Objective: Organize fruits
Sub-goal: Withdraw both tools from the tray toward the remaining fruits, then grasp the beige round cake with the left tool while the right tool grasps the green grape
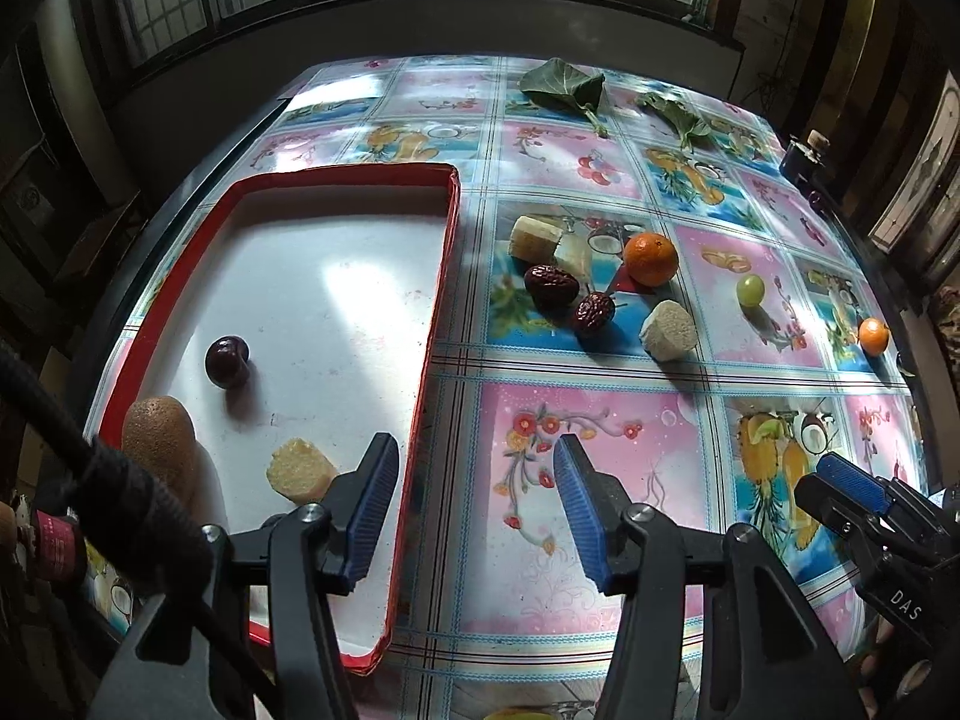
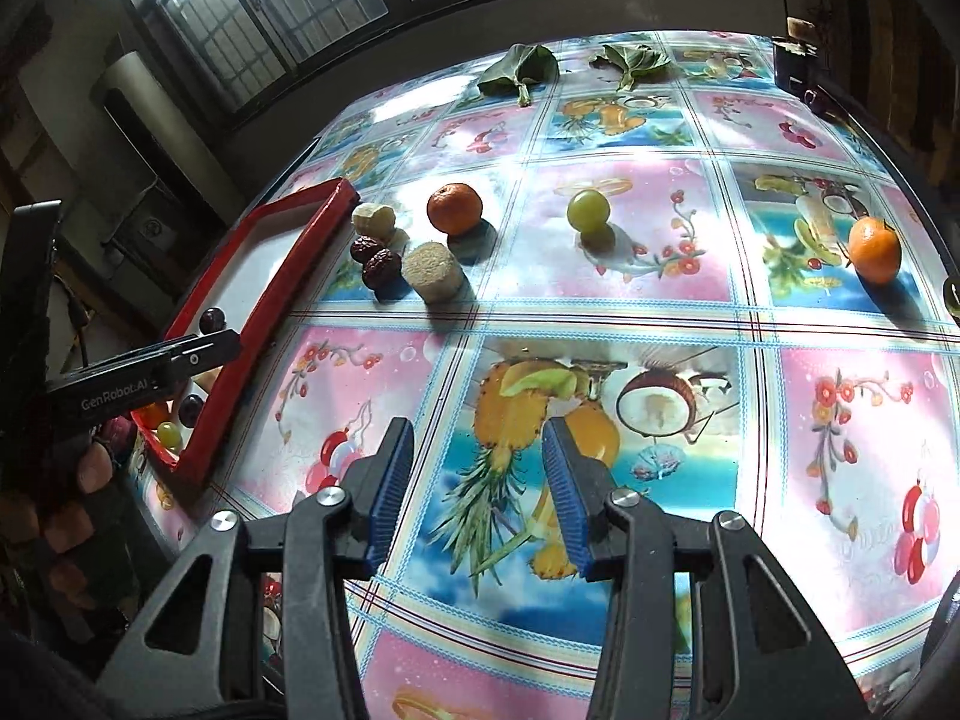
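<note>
We have both grippers hanging over the counter (image 2: 600, 312) with nothing between their fingers. The left gripper (image 1: 477, 510) stands with its fingers moderately wide, straddling the right wall of the red tray (image 1: 444, 252). The right gripper (image 2: 477, 495) has its fingers narrower but parted, and hangs above the printed pineapple on the cloth.

Inside the tray lie a dark plum (image 1: 227, 361), a brown kiwi (image 1: 159, 438) at the near left corner, and a pale cut chunk (image 1: 300, 471) just beside the left gripper's left finger. The fruit yet to be gathered sits to the right of the tray: two dark dates (image 1: 551, 285) touching or nearly so, a banana piece (image 1: 535, 237) beyond them, a large orange (image 1: 651, 258), a second pale chunk (image 1: 669, 330), a green grape (image 1: 750, 290), and a small orange (image 1: 873, 335) far right.

We judge the next pick falls to the cluster beside the tray or to the loose fruit on the right. To do it well, we should take one piece at a time and come down from above with the fingers set on either side of it. We should close gently on the grape, which may roll or squash. The dates lie close together, so we should approach the outer one first to avoid nudging its neighbour.
</note>
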`<state>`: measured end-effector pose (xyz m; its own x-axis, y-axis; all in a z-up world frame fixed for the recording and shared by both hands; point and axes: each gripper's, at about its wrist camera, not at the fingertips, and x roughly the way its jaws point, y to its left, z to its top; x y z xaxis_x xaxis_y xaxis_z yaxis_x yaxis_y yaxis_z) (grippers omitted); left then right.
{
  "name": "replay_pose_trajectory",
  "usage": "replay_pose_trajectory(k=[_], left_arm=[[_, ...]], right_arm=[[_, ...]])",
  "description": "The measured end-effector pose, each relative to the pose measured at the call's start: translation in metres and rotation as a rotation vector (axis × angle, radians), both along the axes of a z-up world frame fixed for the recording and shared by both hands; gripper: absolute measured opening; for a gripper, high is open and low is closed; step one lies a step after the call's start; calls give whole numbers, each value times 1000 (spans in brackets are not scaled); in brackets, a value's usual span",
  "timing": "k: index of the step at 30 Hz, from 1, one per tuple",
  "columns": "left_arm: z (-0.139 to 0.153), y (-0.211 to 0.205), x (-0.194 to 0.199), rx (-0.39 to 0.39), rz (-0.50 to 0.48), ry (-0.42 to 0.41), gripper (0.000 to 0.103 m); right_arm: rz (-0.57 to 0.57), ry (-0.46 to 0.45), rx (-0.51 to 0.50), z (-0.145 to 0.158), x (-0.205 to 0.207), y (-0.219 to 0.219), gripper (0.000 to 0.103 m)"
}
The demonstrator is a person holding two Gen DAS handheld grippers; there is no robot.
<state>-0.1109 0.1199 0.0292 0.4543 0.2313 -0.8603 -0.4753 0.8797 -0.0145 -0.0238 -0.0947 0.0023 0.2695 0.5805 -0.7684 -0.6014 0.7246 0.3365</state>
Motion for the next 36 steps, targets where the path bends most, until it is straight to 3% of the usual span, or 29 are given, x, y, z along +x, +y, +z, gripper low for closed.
replay_pose_trajectory(k=[9, 23, 29, 36], left_arm=[[-3, -24, 12, -22, -68, -2, 54], [-14, -40, 44, -120, -136, -5, 54], [-25, -38, 69, -196, -147, -8, 54], [-33, -35, 104, -216, -138, -14, 54]], right_arm=[[-54, 5, 7, -4, 12, -20, 46], [-50, 21, 12, -9, 29, -14, 46], [-58, -21, -27, -8, 56, 2, 46], [-70, -67, -95, -15, 101, 36, 46]])
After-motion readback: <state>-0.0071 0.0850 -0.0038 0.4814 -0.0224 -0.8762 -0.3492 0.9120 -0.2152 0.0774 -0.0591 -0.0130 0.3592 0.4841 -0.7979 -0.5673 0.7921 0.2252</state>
